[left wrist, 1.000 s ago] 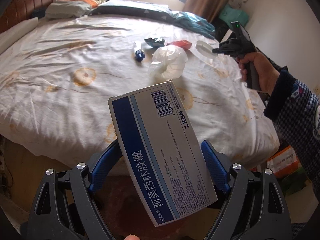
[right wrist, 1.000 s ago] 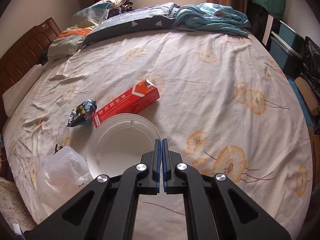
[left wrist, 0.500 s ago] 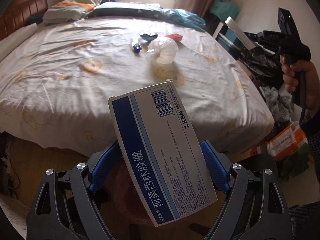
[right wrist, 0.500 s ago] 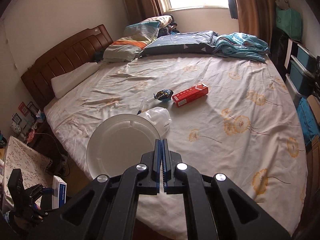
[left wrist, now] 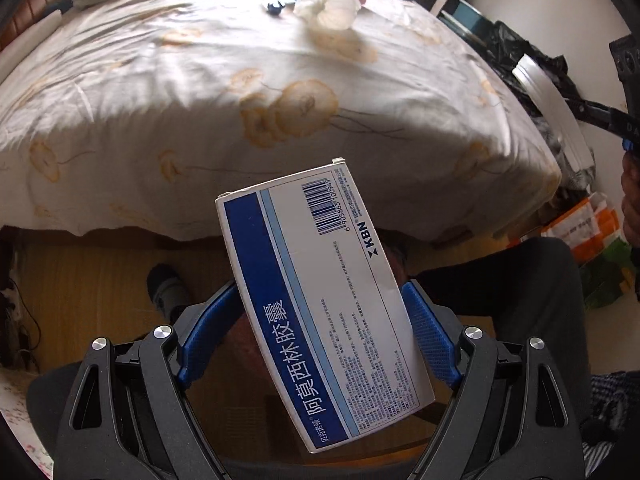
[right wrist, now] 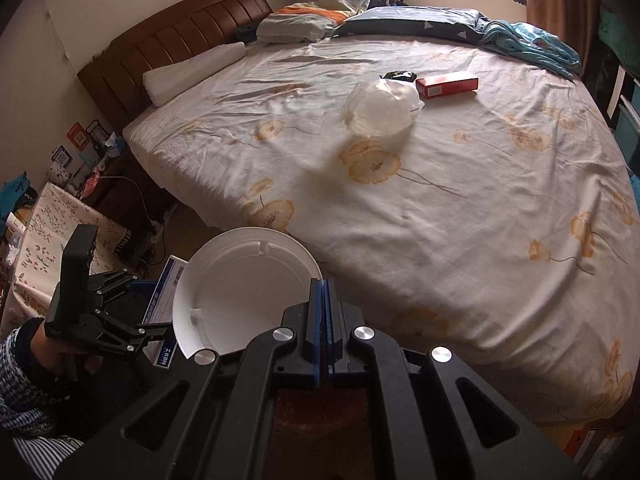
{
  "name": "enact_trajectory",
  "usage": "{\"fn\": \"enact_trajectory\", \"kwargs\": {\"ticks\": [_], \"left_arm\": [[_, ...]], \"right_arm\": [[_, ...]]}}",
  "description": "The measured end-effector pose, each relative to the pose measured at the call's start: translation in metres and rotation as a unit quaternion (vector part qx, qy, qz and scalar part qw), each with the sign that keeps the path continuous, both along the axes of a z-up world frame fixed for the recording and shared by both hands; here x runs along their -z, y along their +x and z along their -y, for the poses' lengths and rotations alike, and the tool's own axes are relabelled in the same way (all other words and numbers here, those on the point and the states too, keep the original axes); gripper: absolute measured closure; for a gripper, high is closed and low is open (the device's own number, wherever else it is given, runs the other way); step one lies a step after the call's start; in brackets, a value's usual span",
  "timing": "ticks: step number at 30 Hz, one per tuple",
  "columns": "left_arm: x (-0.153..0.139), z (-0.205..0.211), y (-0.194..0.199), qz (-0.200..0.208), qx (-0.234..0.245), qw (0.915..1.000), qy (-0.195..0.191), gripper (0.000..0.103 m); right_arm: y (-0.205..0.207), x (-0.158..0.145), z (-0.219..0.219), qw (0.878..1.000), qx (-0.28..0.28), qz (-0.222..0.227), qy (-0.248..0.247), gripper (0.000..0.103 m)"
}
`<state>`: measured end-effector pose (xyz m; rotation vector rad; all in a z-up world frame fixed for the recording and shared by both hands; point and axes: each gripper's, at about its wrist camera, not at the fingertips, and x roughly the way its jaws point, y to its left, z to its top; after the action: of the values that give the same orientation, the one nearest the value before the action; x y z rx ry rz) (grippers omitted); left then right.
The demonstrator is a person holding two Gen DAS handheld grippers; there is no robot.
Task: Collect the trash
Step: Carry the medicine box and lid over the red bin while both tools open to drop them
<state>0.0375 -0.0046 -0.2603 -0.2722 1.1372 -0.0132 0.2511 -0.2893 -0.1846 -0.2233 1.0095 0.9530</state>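
Squarely between the blue pads of the left gripper [left wrist: 316,336] sits a white-and-blue medicine box [left wrist: 324,304], tilted with its barcode end toward 12 o'clock and its long edges pinched by the two pads. Seen from the right wrist camera, the same box [right wrist: 166,308] shows at 9 o'clock, half hidden behind a white plastic lid [right wrist: 244,288]. That lid is clamped by its rim in the right gripper [right wrist: 323,320], whose jaws are pressed nearly together on it; from the left wrist camera the lid [left wrist: 552,112] appears edge-on at 3 o'clock, in front of a black bag [left wrist: 516,52]. Both held items hang off the bed [right wrist: 460,208], out past its near edge and above a wooden floor [left wrist: 92,280]. On the flowered sheet remain a crumpled clear plastic bag [right wrist: 380,108], a red carton [right wrist: 447,84] just beside it at 1 o'clock, and a small dark wrapper [right wrist: 398,76] touching or nearly touching the bag's far side. From the left view a small blue item [left wrist: 274,7] lies just left of the bag [left wrist: 328,6]; what it is cannot be made out. Pillows [right wrist: 304,20] and a teal blanket [right wrist: 532,44] crowd the far end by the brown headboard [right wrist: 172,40].
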Motion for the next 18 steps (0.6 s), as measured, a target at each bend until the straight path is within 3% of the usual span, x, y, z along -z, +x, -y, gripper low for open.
{"fn": "enact_trajectory", "kwargs": {"ticks": [6, 18], "left_arm": [[0.03, 0.005, 0.001, -0.035, 0.017, 0.9992, -0.001, 0.02], [0.105, 0.01, 0.015, -0.116, 0.032, 0.9924, -0.024, 0.02]], "right_arm": [[-0.03, 0.055, -0.012, 0.998, -0.035, -0.021, -0.057, 0.101], [-0.038, 0.144, -0.021, 0.984, -0.064, -0.055, -0.156, 0.101]]}}
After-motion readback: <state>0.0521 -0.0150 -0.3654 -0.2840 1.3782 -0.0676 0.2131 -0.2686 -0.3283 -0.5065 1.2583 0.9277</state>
